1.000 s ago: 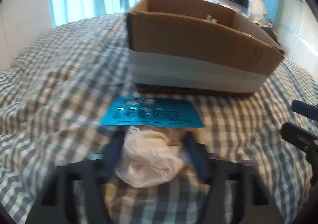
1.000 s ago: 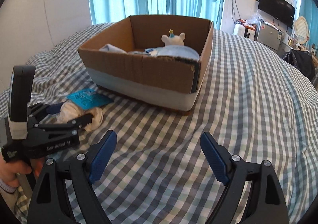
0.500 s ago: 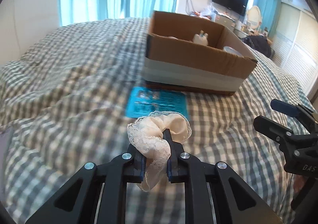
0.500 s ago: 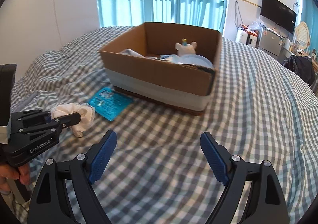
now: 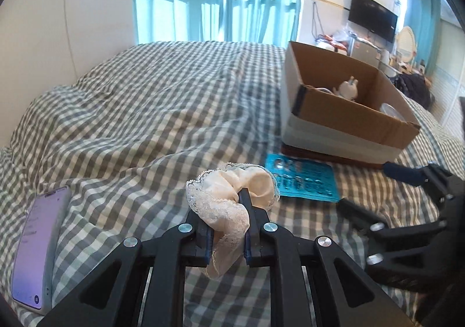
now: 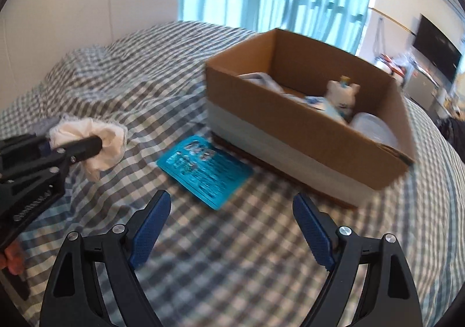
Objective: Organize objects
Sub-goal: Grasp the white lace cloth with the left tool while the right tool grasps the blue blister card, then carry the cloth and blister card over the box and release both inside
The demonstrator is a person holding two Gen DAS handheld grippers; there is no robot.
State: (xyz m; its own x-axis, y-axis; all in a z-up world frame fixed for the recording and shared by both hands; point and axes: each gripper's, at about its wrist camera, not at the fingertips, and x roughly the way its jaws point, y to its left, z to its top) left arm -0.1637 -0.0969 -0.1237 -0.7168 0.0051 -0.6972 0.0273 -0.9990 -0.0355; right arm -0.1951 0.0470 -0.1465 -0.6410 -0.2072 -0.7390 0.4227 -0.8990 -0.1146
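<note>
My left gripper (image 5: pixel 226 210) is shut on a cream lace scrunchie (image 5: pixel 232 196), lifted off the checked bedspread; the right wrist view shows that scrunchie (image 6: pixel 96 141) at the left, pinched in the left gripper (image 6: pixel 96 144). A flat teal packet (image 5: pixel 303 181) lies on the bed in front of the cardboard box (image 5: pixel 348 115). My right gripper (image 6: pixel 231 210) stands open and empty just short of the teal packet (image 6: pixel 205 171). The box (image 6: pixel 305 123) holds a white plush toy (image 6: pixel 343 94), cloth and a clear lid. In the left wrist view the right gripper (image 5: pixel 372 189) shows at the right edge.
A phone (image 5: pixel 36 254) with a lit screen lies on the bed at the left. A white wall and teal curtains stand behind the bed. A dresser, clutter and a wall television (image 5: pixel 372 19) are at the far right. A hand (image 6: pixel 11 260) holds the left gripper's handle.
The left gripper shut on the scrunchie and lifted it off the bed. The right gripper swung left toward the teal packet, still open.
</note>
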